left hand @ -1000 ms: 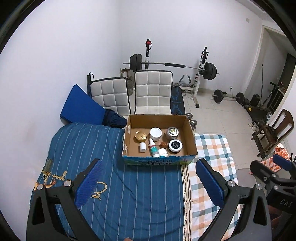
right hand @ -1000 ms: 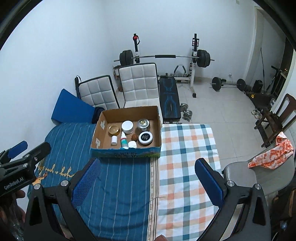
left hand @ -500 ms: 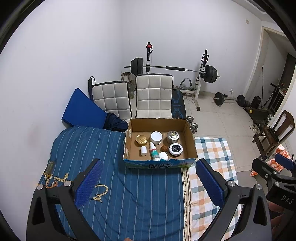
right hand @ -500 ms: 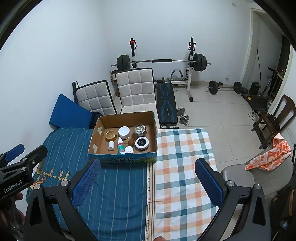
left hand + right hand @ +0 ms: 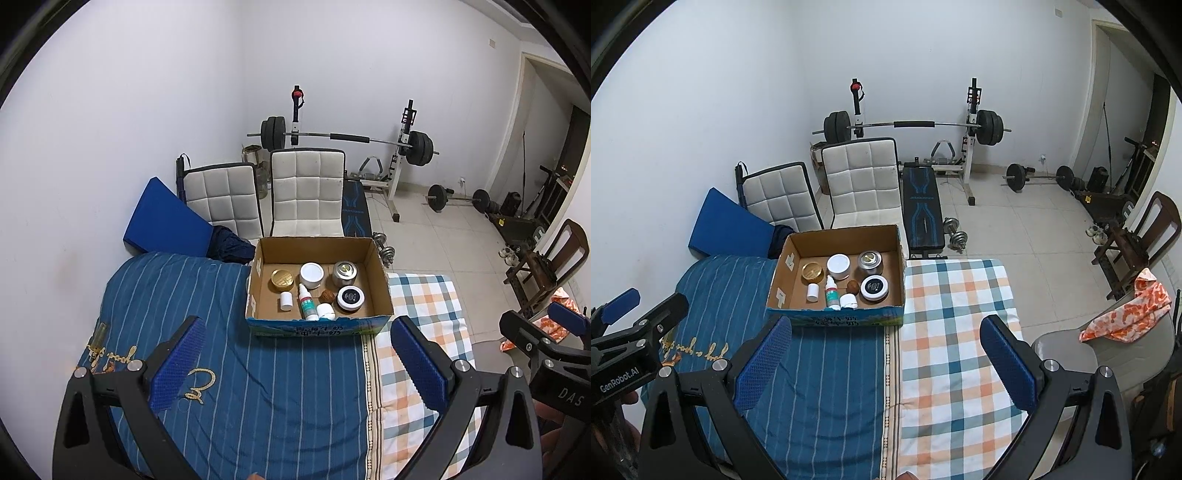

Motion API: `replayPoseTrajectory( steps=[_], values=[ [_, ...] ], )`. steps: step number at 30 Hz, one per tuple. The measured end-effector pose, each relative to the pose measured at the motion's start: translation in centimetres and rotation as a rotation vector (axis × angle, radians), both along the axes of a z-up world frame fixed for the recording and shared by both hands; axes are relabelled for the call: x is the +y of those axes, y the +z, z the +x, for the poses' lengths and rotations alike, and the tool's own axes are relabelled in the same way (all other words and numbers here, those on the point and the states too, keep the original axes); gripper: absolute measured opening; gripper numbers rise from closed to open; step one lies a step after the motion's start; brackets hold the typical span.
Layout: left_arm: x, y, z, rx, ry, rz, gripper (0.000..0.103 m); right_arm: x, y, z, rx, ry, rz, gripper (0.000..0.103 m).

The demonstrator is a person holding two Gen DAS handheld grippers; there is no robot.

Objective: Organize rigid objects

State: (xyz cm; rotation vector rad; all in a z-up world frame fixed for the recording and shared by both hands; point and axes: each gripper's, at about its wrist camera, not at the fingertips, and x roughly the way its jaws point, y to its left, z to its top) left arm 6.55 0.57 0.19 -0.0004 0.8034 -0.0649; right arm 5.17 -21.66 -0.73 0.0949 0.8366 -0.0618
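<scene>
Sitting in one cardboard box (image 5: 379,280) are eight containers (four jars), both grippers (image 5: 299,360) (image 5: 886,360) spread apart, empty.

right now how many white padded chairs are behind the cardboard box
2. One white padded chair stands directly behind the cardboard box; the other is to its left, leaning by the blue cushion.
</scene>
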Motion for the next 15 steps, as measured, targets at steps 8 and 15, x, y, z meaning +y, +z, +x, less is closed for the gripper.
replayPoseTrajectory(
  steps=[8, 15],
  values=[
    [0.3, -0.2, 0.0, -0.033, 0.038, 0.013, 0.103, 0.4, 0.6, 0.5, -0.008, -0.003, -0.017, 0.103],
    [0.9, -0.1, -0.2, -0.049, 0.054, 0.009, 0.103, 0.4, 0.6, 0.6, -0.011, -0.006, -0.020, 0.103]
  ],
)
